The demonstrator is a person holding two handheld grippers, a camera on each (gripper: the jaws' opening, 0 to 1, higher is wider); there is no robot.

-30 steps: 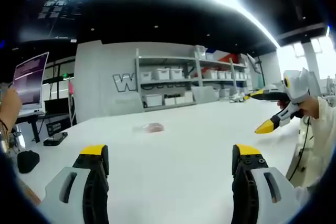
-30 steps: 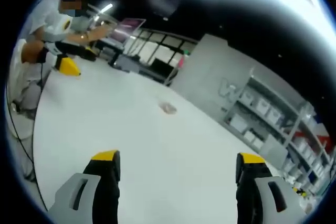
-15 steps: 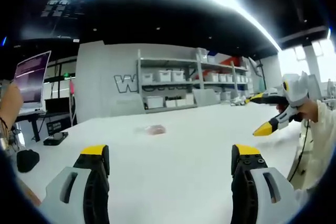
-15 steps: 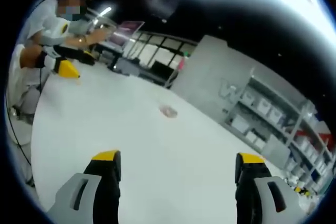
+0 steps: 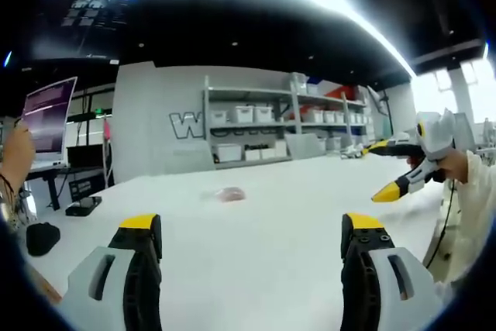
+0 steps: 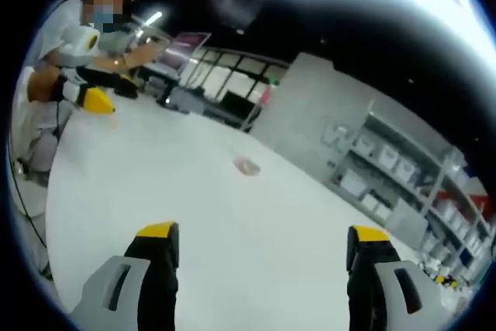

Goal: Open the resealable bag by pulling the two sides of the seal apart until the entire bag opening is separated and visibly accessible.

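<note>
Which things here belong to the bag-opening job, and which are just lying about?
Job:
resealable bag, lying far out on the white table
left gripper, open
right gripper, open

Lying about:
shelving with white bins
monitor
dark pouch

Little has changed

We see the right gripper (image 5: 385,168) hang a touch lower over the table (image 5: 263,215) than a second ago; we note no other move.

The tabletop (image 5: 263,222) is smooth, matt white; the bag (image 5: 229,193) looks like clear, glossy plastic; gripper tips are yellow plastic.
</note>
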